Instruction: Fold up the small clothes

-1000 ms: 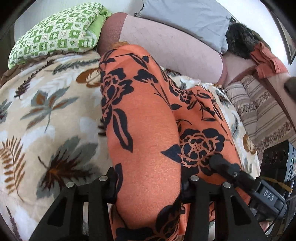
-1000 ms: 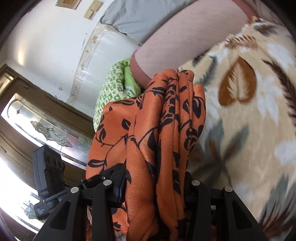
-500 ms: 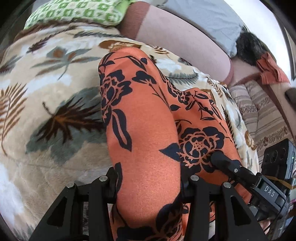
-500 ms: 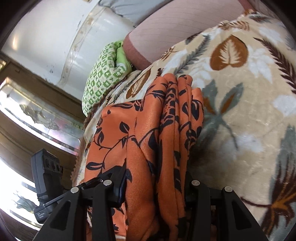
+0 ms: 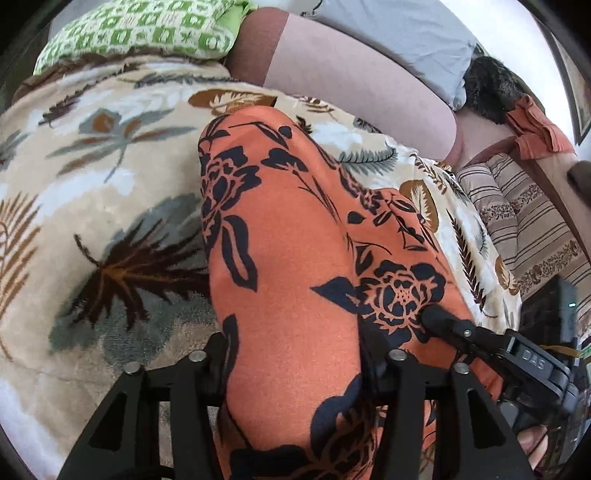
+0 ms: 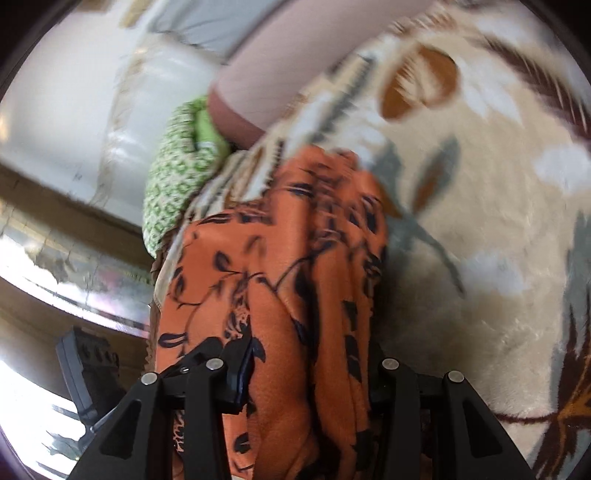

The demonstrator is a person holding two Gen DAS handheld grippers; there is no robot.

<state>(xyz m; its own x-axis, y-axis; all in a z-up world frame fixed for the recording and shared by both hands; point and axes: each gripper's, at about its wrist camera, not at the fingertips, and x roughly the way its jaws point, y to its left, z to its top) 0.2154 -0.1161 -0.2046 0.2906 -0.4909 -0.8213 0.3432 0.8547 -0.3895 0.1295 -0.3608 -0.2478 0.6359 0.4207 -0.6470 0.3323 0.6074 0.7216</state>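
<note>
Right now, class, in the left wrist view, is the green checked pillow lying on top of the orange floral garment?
No: the green checked pillow lies apart at the blanket's far edge.

Orange floral garment [image 5: 291, 266] draped on leaf-print blanket [image 5: 110, 206], between left tool [image 5: 295, 369] jaws, now opening. Right tool [image 5: 465, 332] tip touches garment.

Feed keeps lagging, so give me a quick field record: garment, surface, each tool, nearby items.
garment: orange floral cloth, bunched, lying along the blanket
surface: leaf-print blanket
left tool: jaws opening, cloth between them
right tool: closed on the gathered cloth
nearby: green patterned pillow, pink bolster, striped cushion
view quality: right wrist picture blurred
</note>
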